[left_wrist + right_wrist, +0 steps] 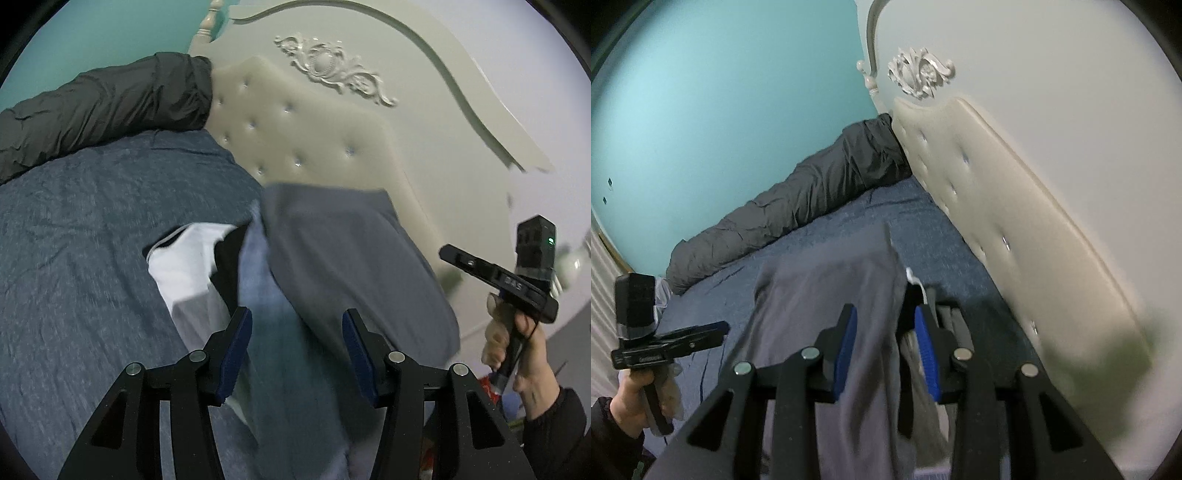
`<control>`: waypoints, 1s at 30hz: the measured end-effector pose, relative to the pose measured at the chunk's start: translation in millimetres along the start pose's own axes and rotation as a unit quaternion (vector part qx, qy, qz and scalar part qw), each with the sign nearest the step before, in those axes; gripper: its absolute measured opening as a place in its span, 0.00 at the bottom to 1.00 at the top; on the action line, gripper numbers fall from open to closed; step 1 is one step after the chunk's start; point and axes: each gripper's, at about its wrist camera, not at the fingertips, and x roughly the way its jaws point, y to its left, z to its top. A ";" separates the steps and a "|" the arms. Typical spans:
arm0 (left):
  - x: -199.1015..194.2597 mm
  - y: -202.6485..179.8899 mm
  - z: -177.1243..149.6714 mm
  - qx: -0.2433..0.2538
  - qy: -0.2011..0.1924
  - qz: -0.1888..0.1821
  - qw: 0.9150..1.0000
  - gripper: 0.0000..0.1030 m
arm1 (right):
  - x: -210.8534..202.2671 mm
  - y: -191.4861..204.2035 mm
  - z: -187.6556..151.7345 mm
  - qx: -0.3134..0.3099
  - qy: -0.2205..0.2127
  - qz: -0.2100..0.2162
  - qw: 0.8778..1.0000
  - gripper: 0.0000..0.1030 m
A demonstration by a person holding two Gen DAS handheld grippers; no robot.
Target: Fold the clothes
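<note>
A grey-blue garment (354,266) hangs blurred above the bed, near the headboard. Under it lie a white cloth (184,266) and a black piece (229,266). My left gripper (297,350) is open, its blue pads (236,347) either side of the garment's lower part without pinching it. In the right wrist view the same grey garment (842,295) drapes between the fingers of my right gripper (886,350), which is open too. Darker folded clothes (953,325) lie just right of it. Each gripper shows in the other's view, the right one (498,280) and the left one (672,343).
The bed has a blue-grey textured cover (92,240). A dark rolled duvet (103,107) lies along the far side by the teal wall (720,110). A cream tufted headboard (1015,221) stands close on the right.
</note>
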 end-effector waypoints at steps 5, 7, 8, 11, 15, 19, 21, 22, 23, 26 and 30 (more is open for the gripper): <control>-11.5 -21.0 -30.4 0.018 0.010 -0.004 1.000 0.53 | -16.6 0.3 -27.4 0.008 0.001 -0.004 1.000 0.32; -16.2 -29.4 -42.6 0.025 0.013 -0.006 1.000 0.53 | -21.6 0.1 -36.7 0.009 0.005 -0.007 1.000 0.32; -18.5 -33.6 -48.7 0.029 0.015 -0.007 0.999 0.53 | -23.6 -0.3 -41.8 0.011 0.008 -0.009 1.000 0.32; -24.2 -45.2 -66.0 0.039 0.022 -0.009 0.999 0.53 | -29.5 -4.0 -55.0 0.023 0.013 -0.012 1.000 0.32; -19.6 -50.2 -78.0 0.045 0.032 -0.005 0.998 0.51 | -38.6 -8.2 -68.5 0.041 0.011 -0.013 0.999 0.33; -14.4 -47.6 -82.4 0.044 0.040 0.002 0.998 0.34 | -42.8 -7.2 -75.7 0.044 0.014 -0.009 0.999 0.33; -12.5 -46.0 -83.4 0.042 0.044 -0.001 0.998 0.21 | -41.5 -5.8 -77.3 0.048 0.017 -0.007 0.999 0.33; -11.7 -46.7 -84.2 0.045 0.046 -0.002 0.998 0.13 | -41.7 -4.4 -78.8 0.048 0.018 -0.007 0.999 0.33; -11.6 -48.2 -84.5 0.049 0.046 -0.003 0.998 0.06 | -41.8 -3.1 -80.4 0.047 0.018 -0.006 0.999 0.33; -14.4 -50.7 -85.0 0.057 0.045 -0.007 0.997 0.04 | -40.0 -0.8 -82.7 0.048 0.019 -0.006 0.999 0.33; -30.1 -48.9 -84.0 0.061 0.033 -0.014 0.998 0.04 | -40.2 0.2 -83.2 0.047 0.019 -0.005 0.999 0.33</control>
